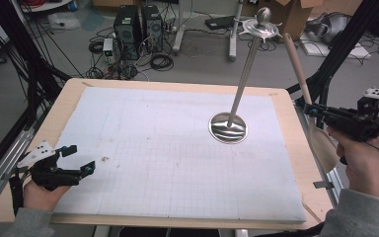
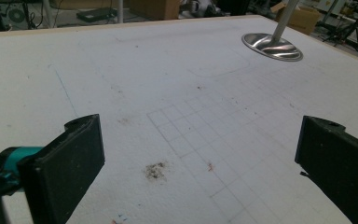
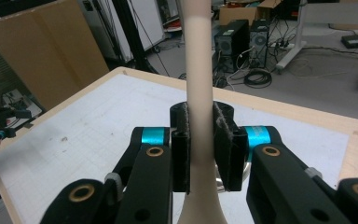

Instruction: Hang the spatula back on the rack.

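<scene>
A pale wooden spoon [image 1: 300, 79] is held upright at the table's right edge, handle up and bowl [image 1: 323, 145] down, with my right gripper [image 1: 312, 111] shut on its neck. In the right gripper view the spoon's handle [image 3: 200, 70] rises between the two black pads [image 3: 226, 144], which press on it from both sides. A metal stand with a round base [image 1: 228, 128] and a tall rod topped by a hooked crown [image 1: 262, 25] stands on the white mat, right of centre. My left gripper [image 1: 78, 158] rests open near the table's left front corner, nothing between its jaws; its view shows the stand's base [image 2: 272, 45].
A white gridded foam mat [image 1: 172, 148] covers most of the wooden table [image 1: 296, 148]. A small dark stain [image 2: 155, 171] marks the mat in front of the left gripper. Computer towers [image 1: 138, 29], cables and cardboard boxes lie on the floor behind the table.
</scene>
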